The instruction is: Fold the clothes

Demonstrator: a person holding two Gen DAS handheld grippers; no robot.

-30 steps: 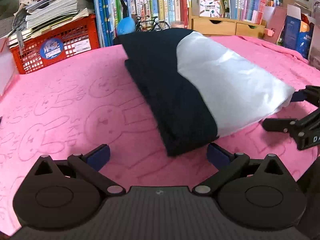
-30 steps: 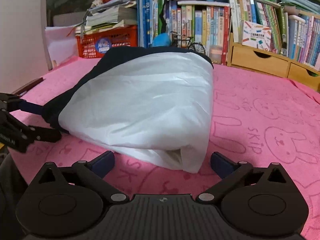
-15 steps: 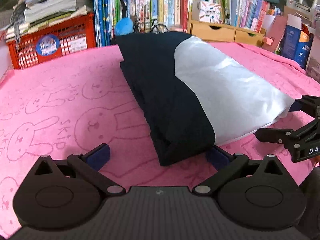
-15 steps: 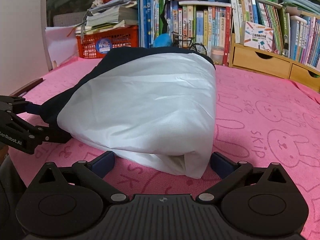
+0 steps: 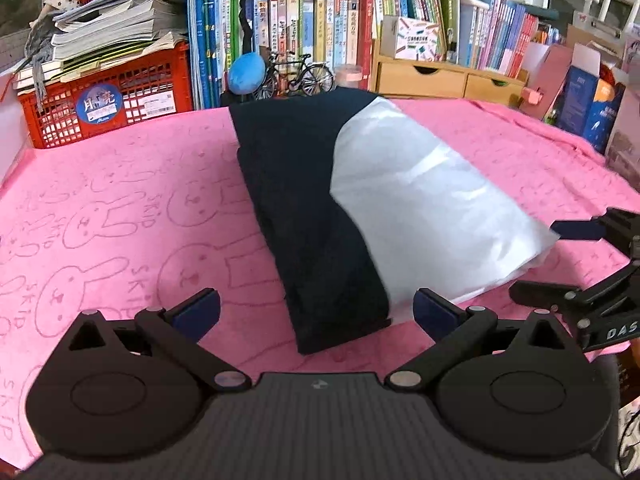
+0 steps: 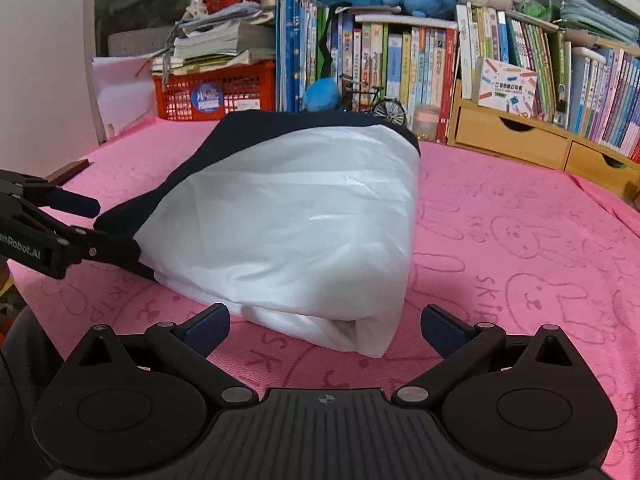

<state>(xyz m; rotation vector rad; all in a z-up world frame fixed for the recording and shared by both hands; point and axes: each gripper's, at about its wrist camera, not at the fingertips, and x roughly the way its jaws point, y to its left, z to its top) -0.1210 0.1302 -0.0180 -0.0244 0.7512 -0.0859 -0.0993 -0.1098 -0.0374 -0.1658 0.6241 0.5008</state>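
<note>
Both tongs (image 5: pixel 316 312) (image 6: pixel 325 324) spread over folded garment (image 5: pixel 360 216) on pink bunny-print cloth (image 5: pixel 120 208), bookshelves (image 5: pixel 320 32) behind.

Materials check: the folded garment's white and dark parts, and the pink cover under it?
White part: thin woven cloth, likely cotton or a blend; matte with a faint sheen, fine sharp creases.
Dark part: matte navy or black fabric, seemingly heavier; almost no visible creasing.
Pink cover: looks like terry or microfibre towelling; fuzzy nap, rabbit outlines pressed into the pile.
</note>
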